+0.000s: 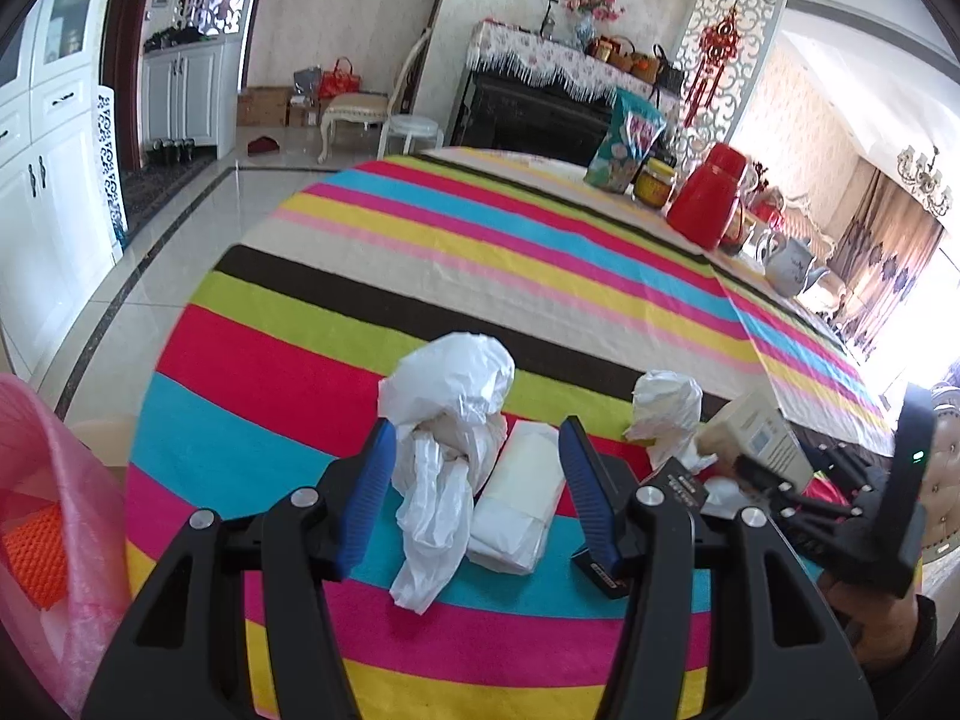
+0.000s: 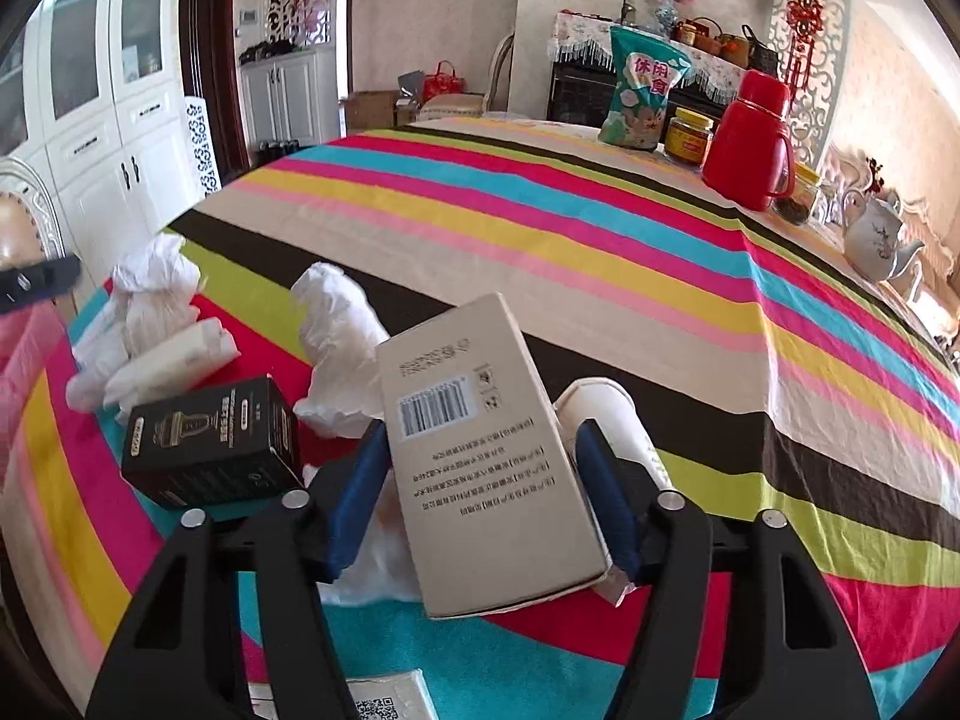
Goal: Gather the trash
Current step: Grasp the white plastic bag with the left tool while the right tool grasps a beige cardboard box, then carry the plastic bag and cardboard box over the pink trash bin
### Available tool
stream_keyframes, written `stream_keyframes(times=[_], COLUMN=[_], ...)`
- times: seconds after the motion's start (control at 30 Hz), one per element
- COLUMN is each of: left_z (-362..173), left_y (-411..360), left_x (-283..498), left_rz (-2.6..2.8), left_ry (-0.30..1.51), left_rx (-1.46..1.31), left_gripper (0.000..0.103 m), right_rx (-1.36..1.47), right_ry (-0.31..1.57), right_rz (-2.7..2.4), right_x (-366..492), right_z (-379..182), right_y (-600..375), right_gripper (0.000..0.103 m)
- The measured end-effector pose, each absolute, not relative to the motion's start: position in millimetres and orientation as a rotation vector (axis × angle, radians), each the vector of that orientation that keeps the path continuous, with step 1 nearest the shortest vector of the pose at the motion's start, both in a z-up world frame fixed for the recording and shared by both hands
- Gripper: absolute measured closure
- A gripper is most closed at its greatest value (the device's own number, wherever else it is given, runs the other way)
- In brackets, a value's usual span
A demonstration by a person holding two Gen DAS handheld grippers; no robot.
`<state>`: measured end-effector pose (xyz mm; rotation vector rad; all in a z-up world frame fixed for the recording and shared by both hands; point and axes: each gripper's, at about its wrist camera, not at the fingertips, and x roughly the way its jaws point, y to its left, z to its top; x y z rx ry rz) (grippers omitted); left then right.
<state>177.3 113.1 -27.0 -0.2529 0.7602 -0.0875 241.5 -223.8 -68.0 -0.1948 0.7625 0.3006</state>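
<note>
My left gripper (image 1: 477,471) is open over the striped tablecloth (image 1: 480,252). A crumpled white plastic bag (image 1: 447,420) and a white tissue pack (image 1: 519,501) lie between its blue fingers. Another crumpled white bag (image 1: 663,408) lies to the right. My right gripper (image 2: 486,474) is shut on a beige cardboard box (image 2: 486,474) with a barcode, held tilted above the table. A black box (image 2: 213,447) sits left of it, with white bags (image 2: 339,336) and the tissue pack (image 2: 174,363) beyond. A white paper cup (image 2: 606,414) lies behind the box.
A pink bag with an orange mesh item (image 1: 42,516) hangs at the table's left edge. A snack bag (image 2: 645,90), a jar (image 2: 690,138), a red thermos (image 2: 750,141) and a white teapot (image 2: 876,240) stand at the far right. A paper with a QR code (image 2: 378,699) lies near the front edge.
</note>
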Motion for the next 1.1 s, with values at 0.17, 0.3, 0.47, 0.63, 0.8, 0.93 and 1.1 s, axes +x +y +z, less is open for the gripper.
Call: stream_keyframes(times=[0.17, 0.3, 0.47, 0.63, 0.8, 0.93, 1.1], left_z=[-48.6, -62.3, -75.1, -71.7, -60.6, -48.6, -26.8], left_y=[110.3, 112.4, 114.8, 112.3, 114.4, 115.9, 119.3], left_x=[197.1, 208.3, 220.7, 220.8, 212.7, 203.5, 187.0], left_rz=[-0.079, -0.06, -0.049, -0.058, -0.054, -0.054, -0.056], left_ry=[0.821, 0.86, 0.91, 0.906, 0.877, 0.85, 0.8], left_rx=[-0.257, -0.265, -0.273, -0.255, -0.253, -0.252, -0.256], left_gripper=[0.049, 0.049, 0.063, 0.079, 0.085, 0.085, 0.085], right_rx=[-0.168, -0.152, -0.129, -0.109, -0.086, -0.063, -0.043], right_ry=[0.761, 0.751, 0.726, 0.703, 0.672, 0.649, 0.626], right_rz=[0.32, 0.32, 0.321, 0.33, 0.328, 0.316, 0.305], right_x=[242.3, 241.0, 239.1, 235.3, 229.0, 225.5, 220.4], right_z=[-65.9, -61.5, -50.7, -38.9, -23.9, -12.7, -1.0], right_y=[-230.0, -234.7, -242.6, -245.8, -253.4, -261.6, -266.0], right_gripper=[0.044, 0.044, 0.044, 0.044, 0.044, 0.044, 0.044])
